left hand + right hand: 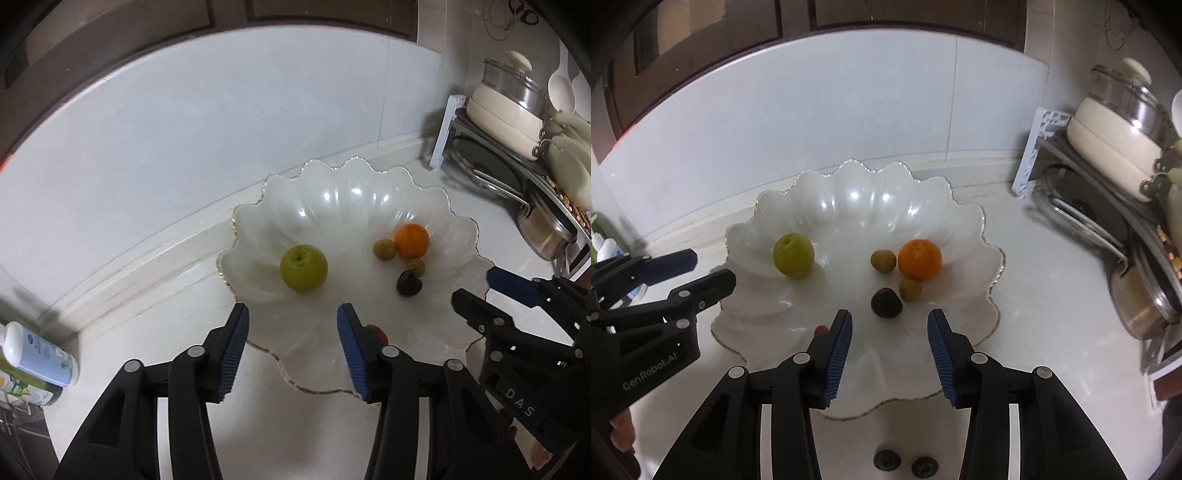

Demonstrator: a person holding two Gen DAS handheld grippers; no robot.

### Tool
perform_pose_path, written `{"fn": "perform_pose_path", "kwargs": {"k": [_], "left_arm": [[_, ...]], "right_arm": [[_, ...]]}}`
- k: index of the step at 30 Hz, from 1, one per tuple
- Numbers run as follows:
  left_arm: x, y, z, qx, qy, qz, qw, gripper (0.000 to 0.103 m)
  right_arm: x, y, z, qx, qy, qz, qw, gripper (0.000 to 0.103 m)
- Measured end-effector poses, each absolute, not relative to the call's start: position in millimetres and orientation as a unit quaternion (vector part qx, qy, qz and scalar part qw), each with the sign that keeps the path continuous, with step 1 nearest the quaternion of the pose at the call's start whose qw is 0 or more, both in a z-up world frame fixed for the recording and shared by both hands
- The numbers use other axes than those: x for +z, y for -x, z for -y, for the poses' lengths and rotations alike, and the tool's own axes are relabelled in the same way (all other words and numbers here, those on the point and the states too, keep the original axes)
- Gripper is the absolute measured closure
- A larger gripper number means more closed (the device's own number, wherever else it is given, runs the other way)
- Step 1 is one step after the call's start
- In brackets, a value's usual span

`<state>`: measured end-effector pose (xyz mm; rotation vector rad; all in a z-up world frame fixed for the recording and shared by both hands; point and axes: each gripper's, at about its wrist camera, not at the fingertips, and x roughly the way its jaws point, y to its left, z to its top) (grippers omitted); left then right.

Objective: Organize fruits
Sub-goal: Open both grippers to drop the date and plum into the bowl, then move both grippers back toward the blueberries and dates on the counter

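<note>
Both tongs part open, nothing between the pads. Left tongs point(293, 352) sit at lower centre of the left wrist view, over the near rim of the white scalloped bowl point(332, 206). Right tongs point(890, 356) sit at lower centre of the right wrist view, also over the near rim.

In the bowl, apart from the tongs:
- green apple point(303, 268), left of centre, alone
- orange point(412, 240), right of centre
- two small yellow-brown fruits point(384, 250), just beside the orange
- dark fruit point(408, 283), below that cluster
- small red fruit point(378, 332), near rim, mostly hidden behind a finger

Two dark berries point(887, 460) lie on the bench point(1052, 314) at the bottom edge of the right wrist view, outside the bowl. Pot rack point(1108, 206) at right.
</note>
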<state>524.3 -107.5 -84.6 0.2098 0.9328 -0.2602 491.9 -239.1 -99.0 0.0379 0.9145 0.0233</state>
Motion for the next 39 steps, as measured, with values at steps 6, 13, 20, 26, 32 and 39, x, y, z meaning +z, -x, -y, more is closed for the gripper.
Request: {"fn": "perform_pose_path", "kwargs": {"k": [6, 13, 20, 26, 32, 39], "left_arm": [[-67.0, -505.1, 104.8, -0.122, -0.106, -0.425, 0.891, 0.049], [-49.8, -481.3, 102.9, -0.131, -0.111, -0.396, 0.902, 0.046], [-40.0, -459.5, 104.3, -0.148, -0.117, -0.380, 0.906, 0.044], [-30.5, -441.8, 105.2, -0.169, -0.118, -0.366, 0.907, 0.041], [-16.6, -423.0, 108.3, -0.192, -0.121, -0.340, 0.913, 0.036], [-3.3, -400.1, 109.6, -0.222, -0.124, -0.317, 0.914, 0.033]], "right_arm": [[-81.0, -473.3, 239.0, 0.006, -0.015, -0.425, 0.905, 0.059], [-63.5, -447.5, 239.0, -0.015, -0.004, -0.394, 0.919, 0.043], [-51.3, -421.9, 244.6, -0.030, -0.023, -0.378, 0.925, 0.033], [-38.7, -396.7, 250.3, -0.055, -0.042, -0.359, 0.931, 0.033], [-24.5, -371.7, 255.4, -0.082, -0.042, -0.342, 0.935, 0.033], [-12.9, -338.1, 264.3, -0.122, -0.057, -0.318, 0.939, 0.033]]}}
